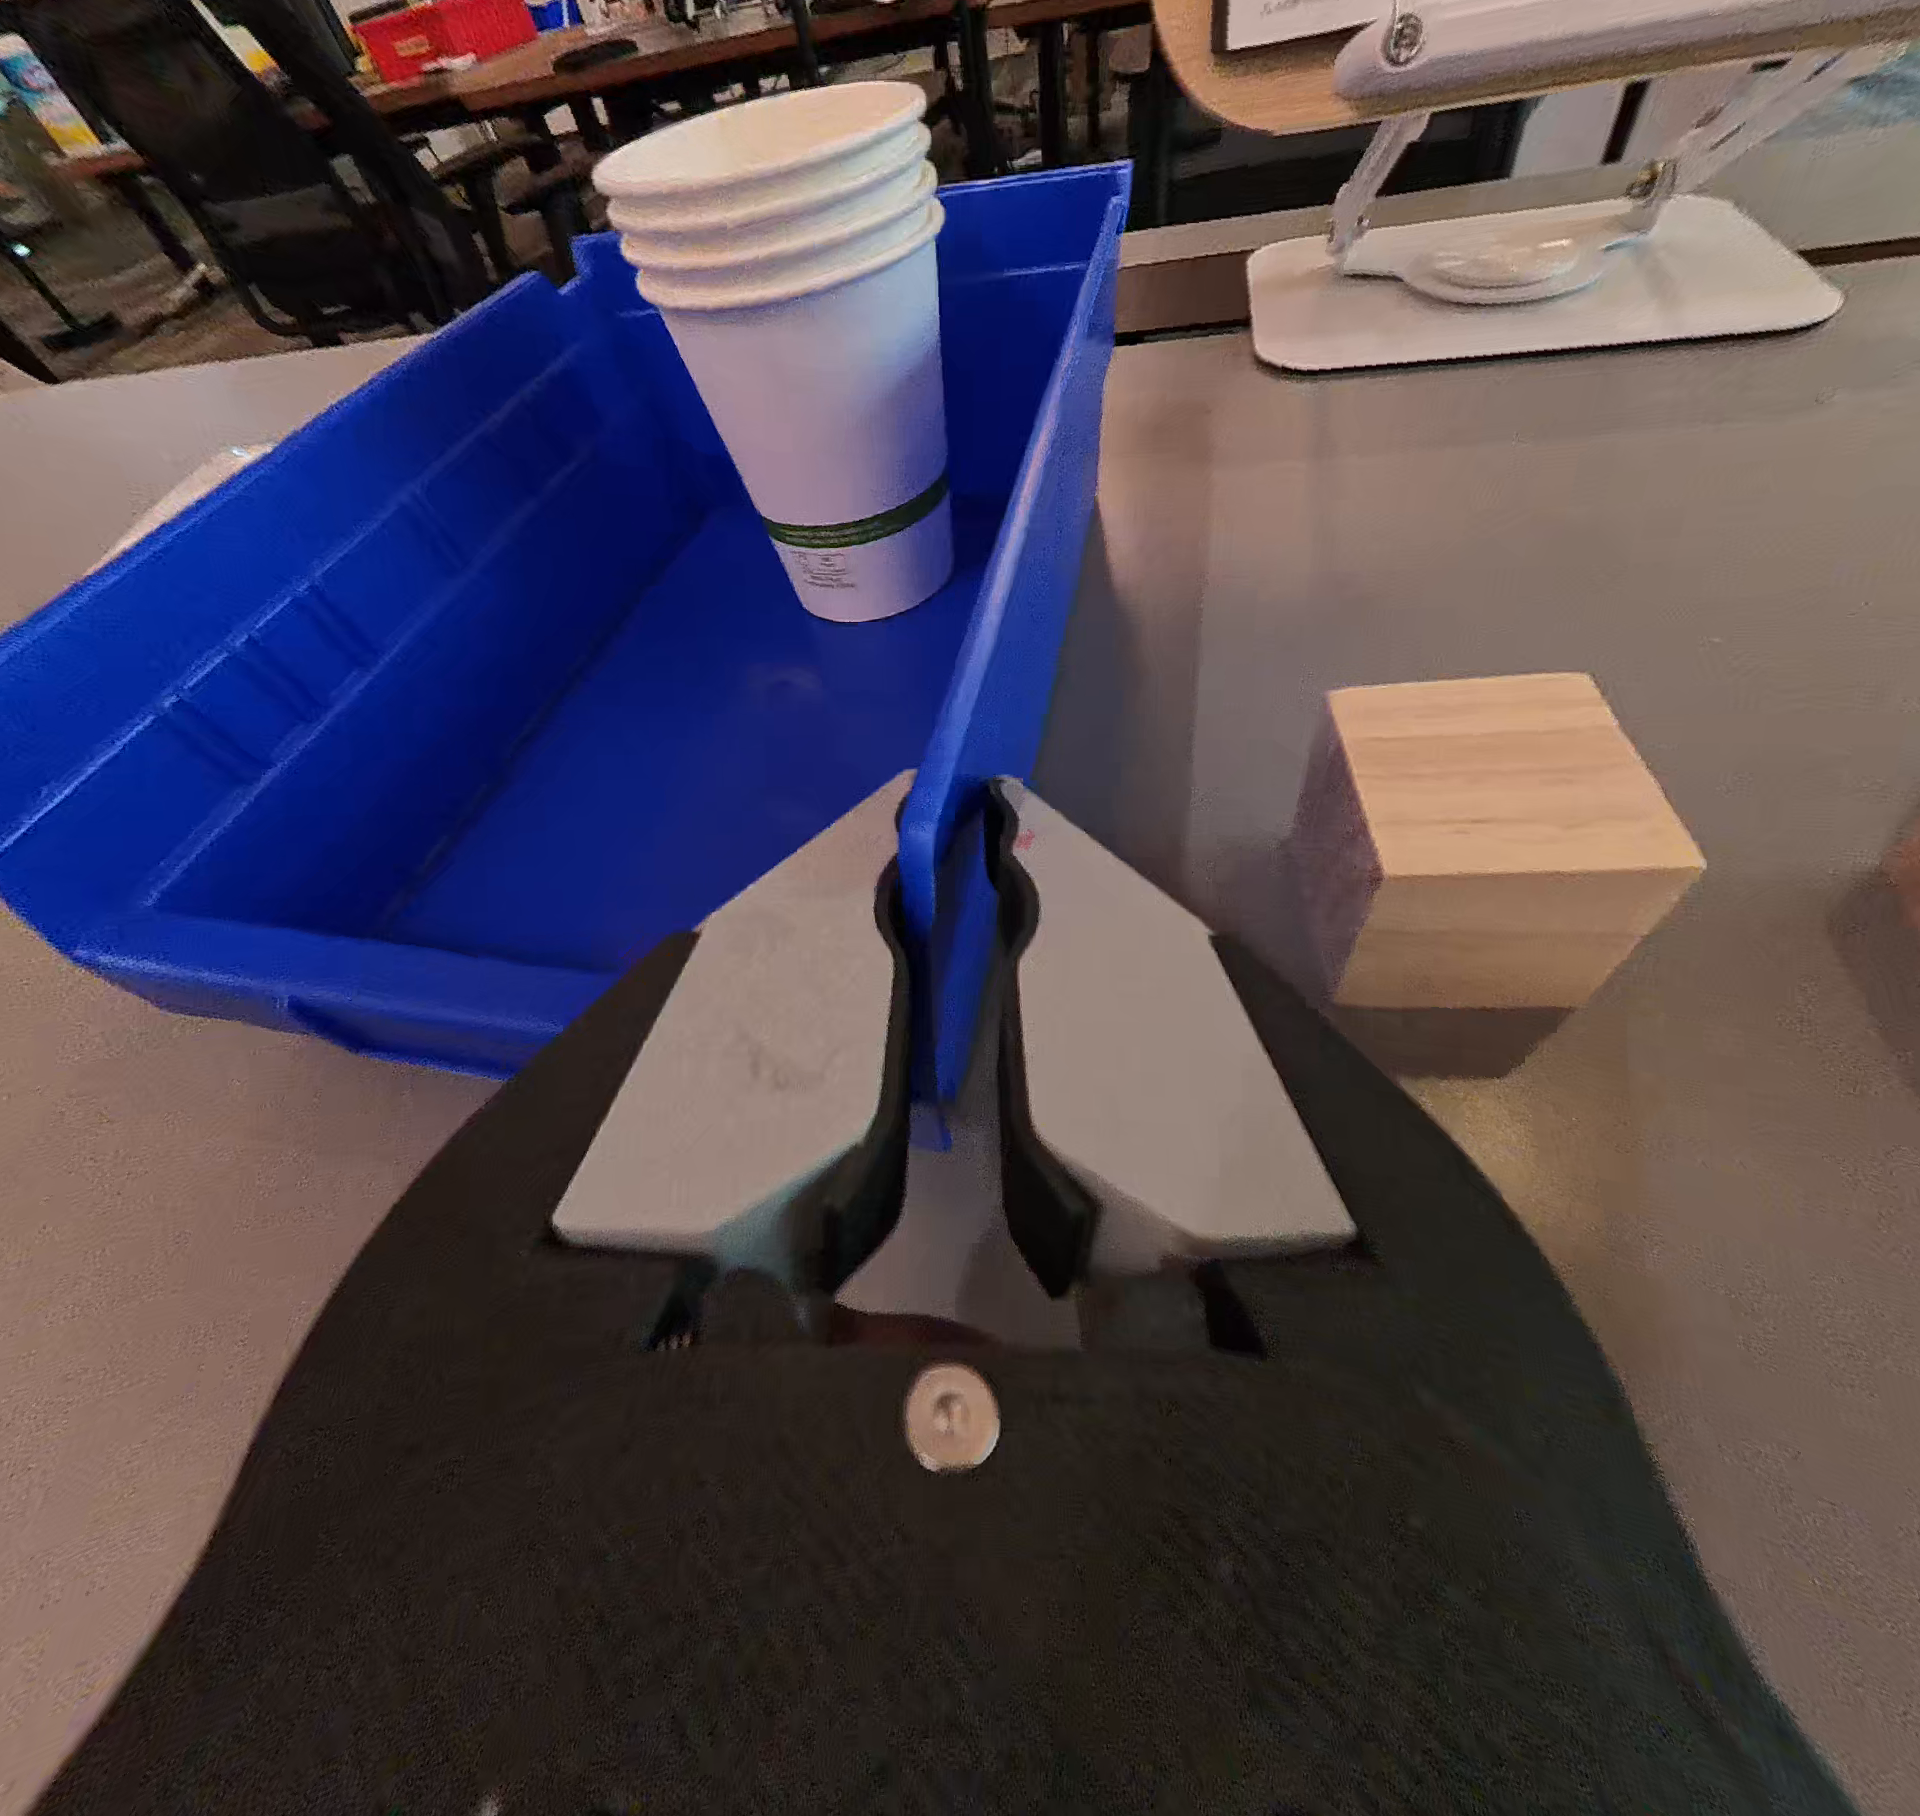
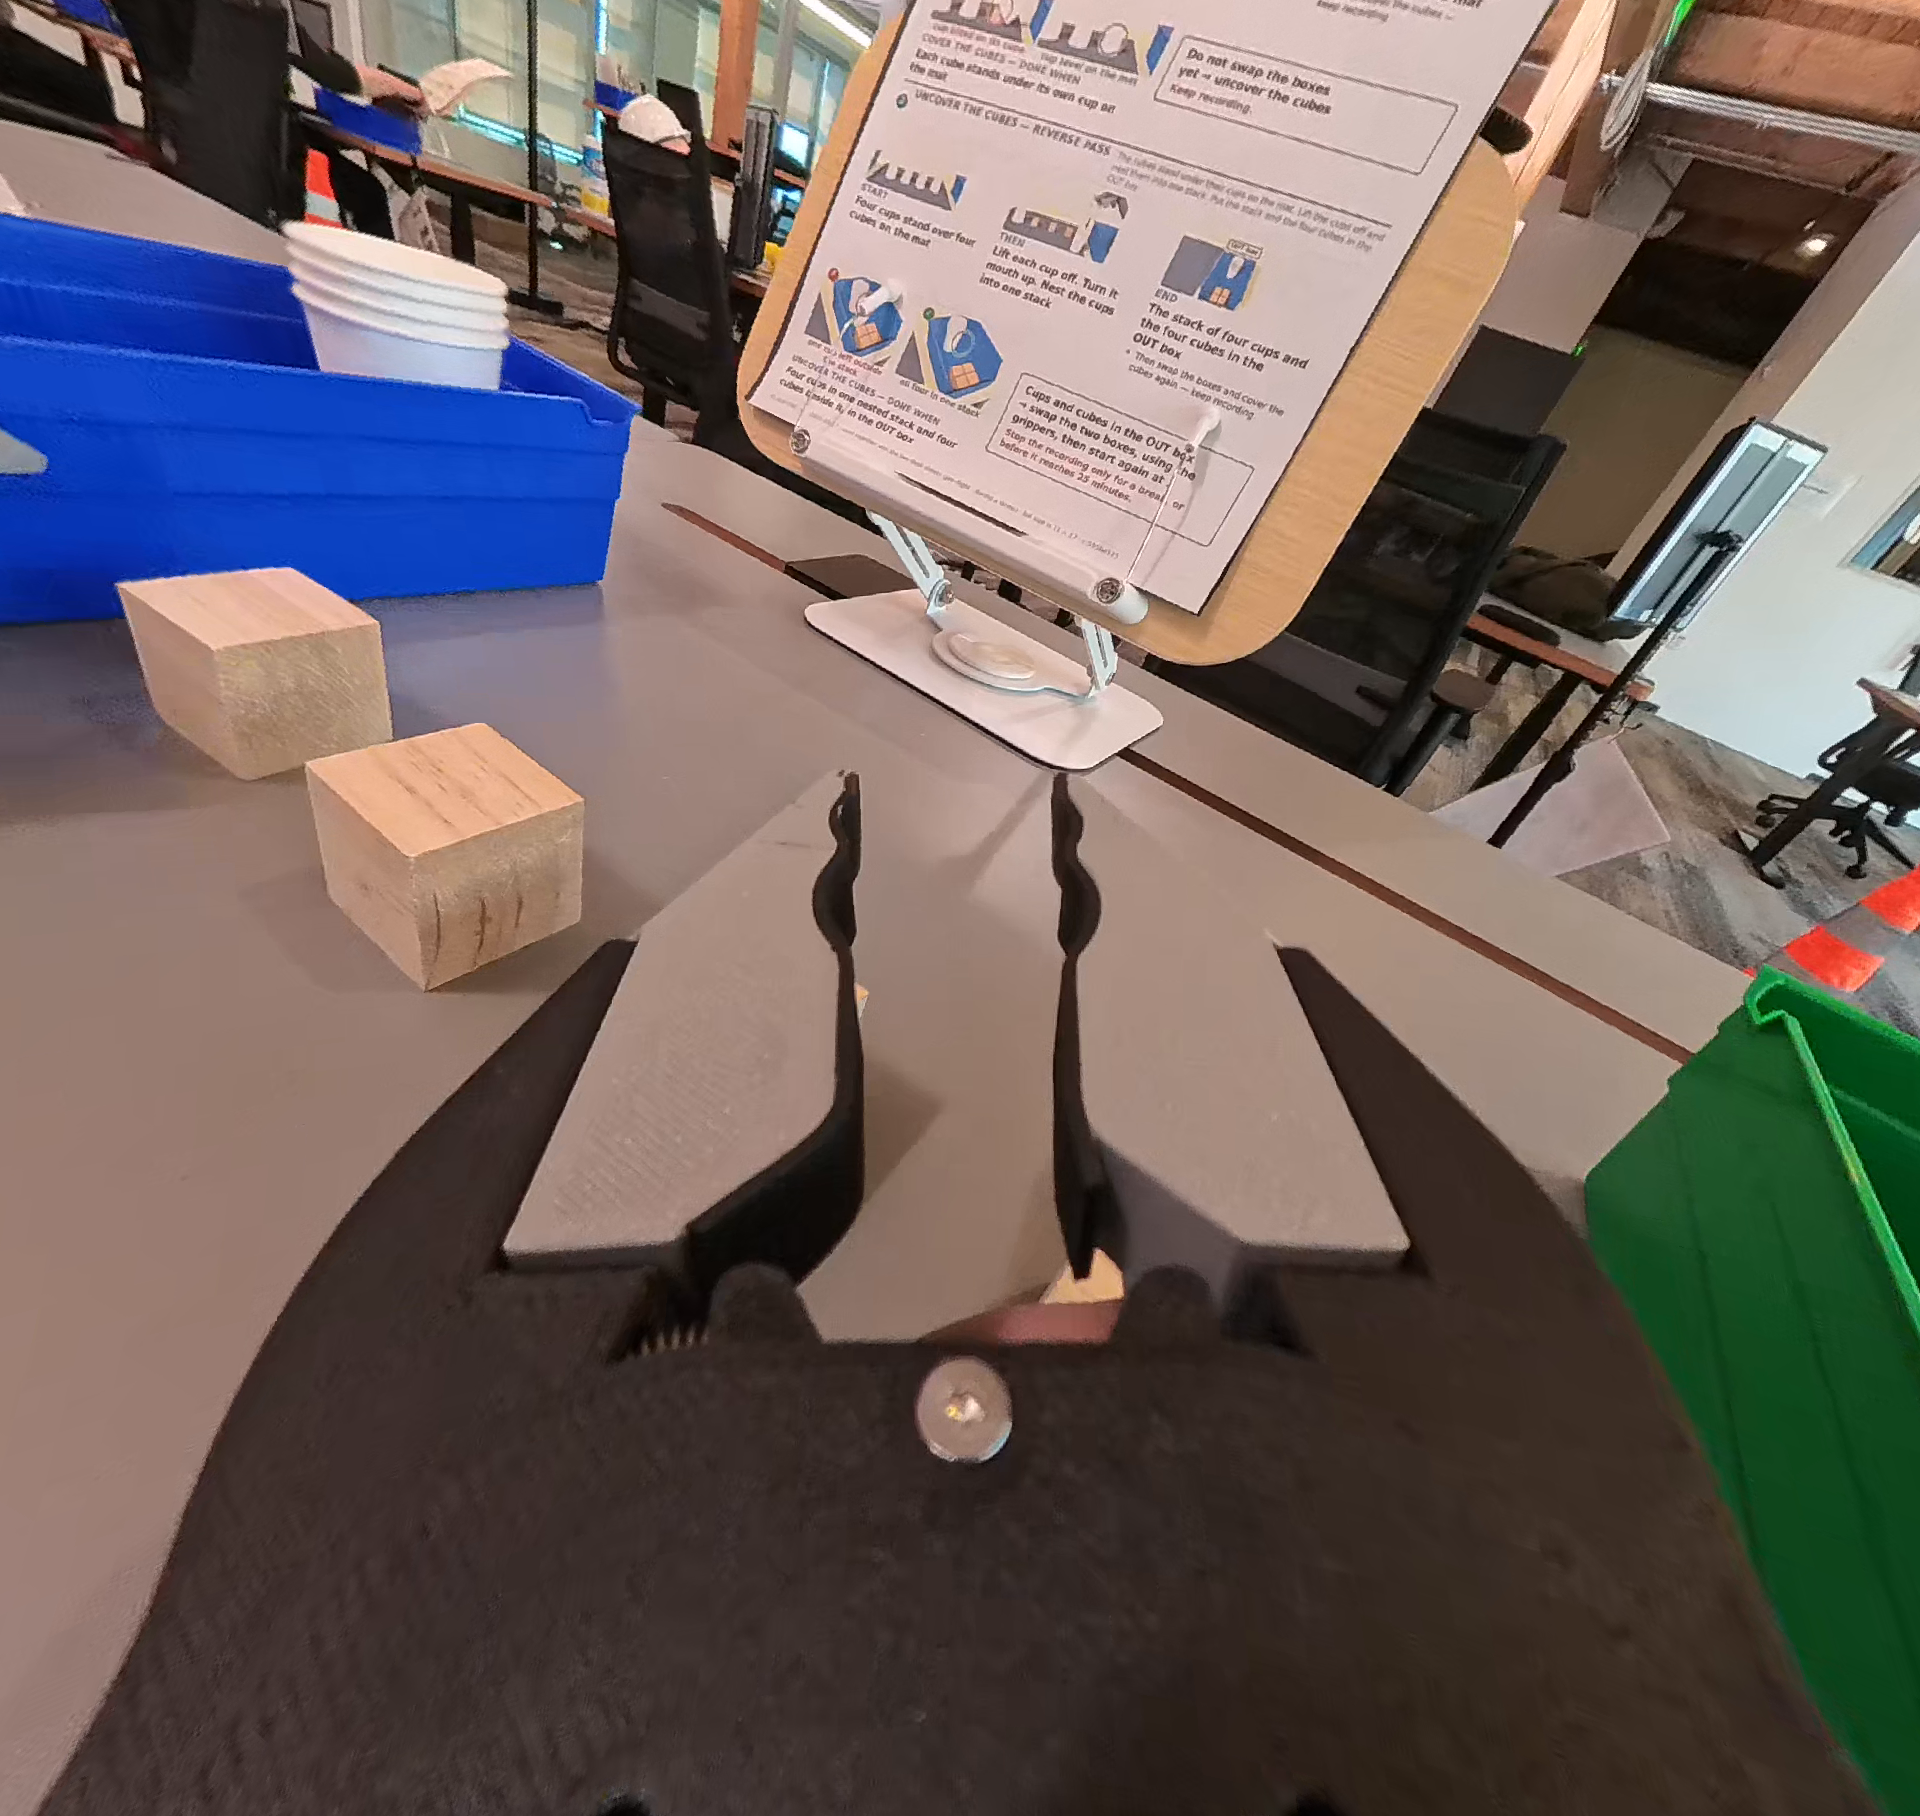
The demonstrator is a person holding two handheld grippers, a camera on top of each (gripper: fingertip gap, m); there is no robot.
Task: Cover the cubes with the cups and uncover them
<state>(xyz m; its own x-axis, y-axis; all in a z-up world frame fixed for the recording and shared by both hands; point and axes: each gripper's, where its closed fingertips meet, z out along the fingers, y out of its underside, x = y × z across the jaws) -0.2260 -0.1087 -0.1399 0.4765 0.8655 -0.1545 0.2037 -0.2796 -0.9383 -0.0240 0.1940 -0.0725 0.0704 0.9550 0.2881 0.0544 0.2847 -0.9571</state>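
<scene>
My left gripper (image 1: 956, 810) is shut on the near end of the right wall of a blue bin (image 1: 1029, 571), with both pads pressed on the wall. A nested stack of white paper cups (image 1: 821, 364) stands upright in the bin's far right corner. A wooden cube (image 1: 1486, 831) sits on the grey table just right of the bin. In the right wrist view, my right gripper (image 2: 954, 790) is open and empty above the table. Two wooden cubes (image 2: 260, 665) (image 2: 447, 847) lie to its left, in front of the blue bin (image 2: 312, 499) with the cups (image 2: 405, 322).
An instruction sheet on a wooden stand (image 2: 1143, 208) with a white base (image 2: 987, 675) stands at the table's far side; the base also shows in the left wrist view (image 1: 1538, 291). A green bin (image 2: 1787, 1299) is at the right. Desks and chairs stand beyond.
</scene>
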